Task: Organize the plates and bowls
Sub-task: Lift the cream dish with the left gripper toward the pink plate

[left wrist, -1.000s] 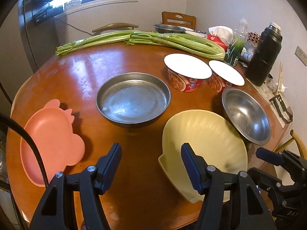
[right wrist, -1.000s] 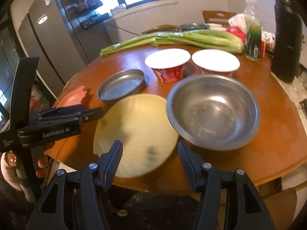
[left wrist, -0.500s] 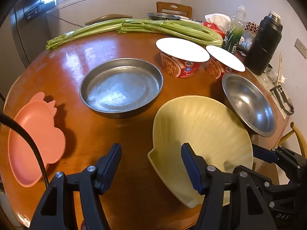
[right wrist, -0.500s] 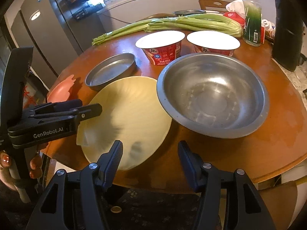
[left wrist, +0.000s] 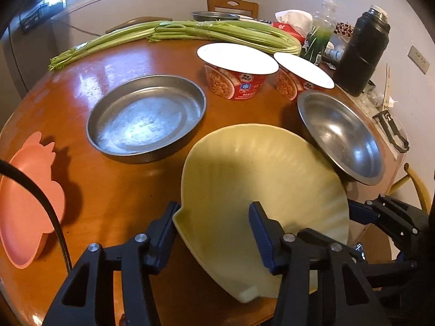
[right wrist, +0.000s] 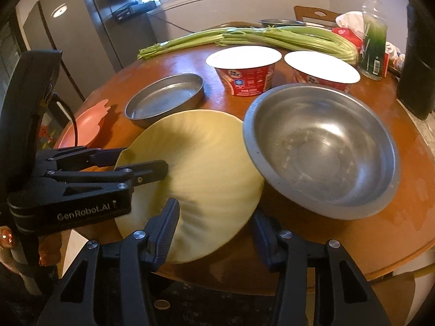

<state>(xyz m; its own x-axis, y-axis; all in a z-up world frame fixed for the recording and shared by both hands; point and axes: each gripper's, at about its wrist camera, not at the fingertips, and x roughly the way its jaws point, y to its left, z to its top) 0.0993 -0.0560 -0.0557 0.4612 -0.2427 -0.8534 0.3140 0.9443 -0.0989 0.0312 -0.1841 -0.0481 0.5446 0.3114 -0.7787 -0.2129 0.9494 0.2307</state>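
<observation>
Black grippers [left wrist: 214, 228] with blue-padded fingers [left wrist: 261, 231], silver screws, white "GenRobot.AI" lettering

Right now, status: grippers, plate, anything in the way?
Both jaws closing around yellow shell plate: left gripper at its corner, right gripper at near rim. Steel bowl rim overlaps plate edge.

The yellow plate [right wrist: 201, 168] is motion-blurred at its near rim; the flask [right wrist: 416, 62] is cut off by the frame edge; whether either gripper's pads press the plate cannot be told.

Glossy wooden table [left wrist: 81, 81], dull brushed-metal pan [left wrist: 146, 116], matt ribbed yellow plastic plate [left wrist: 258, 176].
</observation>
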